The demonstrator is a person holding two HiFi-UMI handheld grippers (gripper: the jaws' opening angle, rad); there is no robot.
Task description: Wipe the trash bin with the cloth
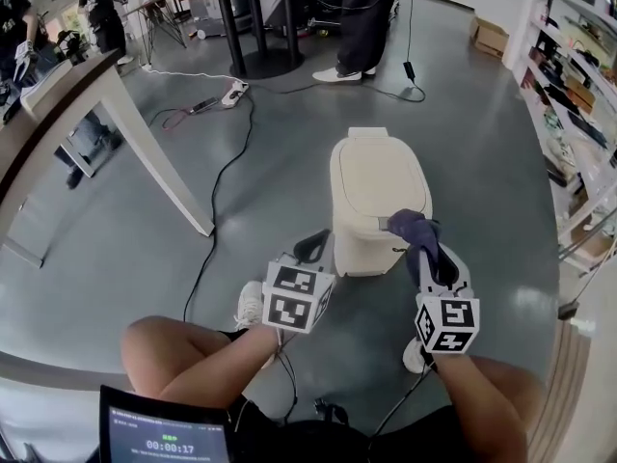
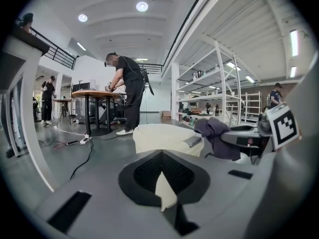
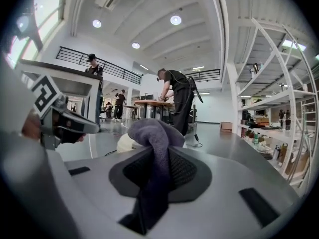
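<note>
- Screen [image 1: 164, 439], dark, counter running, at your lap and closest to the lens; set where one glance down reads it
- floor [image 1: 482, 162], grey, glossy; bears everything listed; one black cable [image 1: 224, 177] trails over it, well apart from the work
- white table [image 1: 116, 104], off to your left; seems to play no part in the task
- trash bin [image 1: 374, 196], cream, lid down, upright on the floor straight ahead, between your two grippers; probably stood there so both tools reach it from your low position
- left gripper [image 1: 312, 246], jaws pressed together on nothing; tip just beside the bin's lower left wall; contact cannot be told; likely parked there to steady the bin
- right gripper [image 1: 424, 254], jaws pinching the cloth; held up at the bin's front right corner
- cloth [image 1: 413, 226], purple-grey, bunched; a fat fold stands above the jaws and a tail hangs through them; the fold sits at the lid's front edge; gripped this way so padding, not plastic, meets the bin; by my reading the wipe is at its start
- grey latch tab [image 1: 384, 224], on the lid's front, just beside the cloth; the fold could catch on it
</note>
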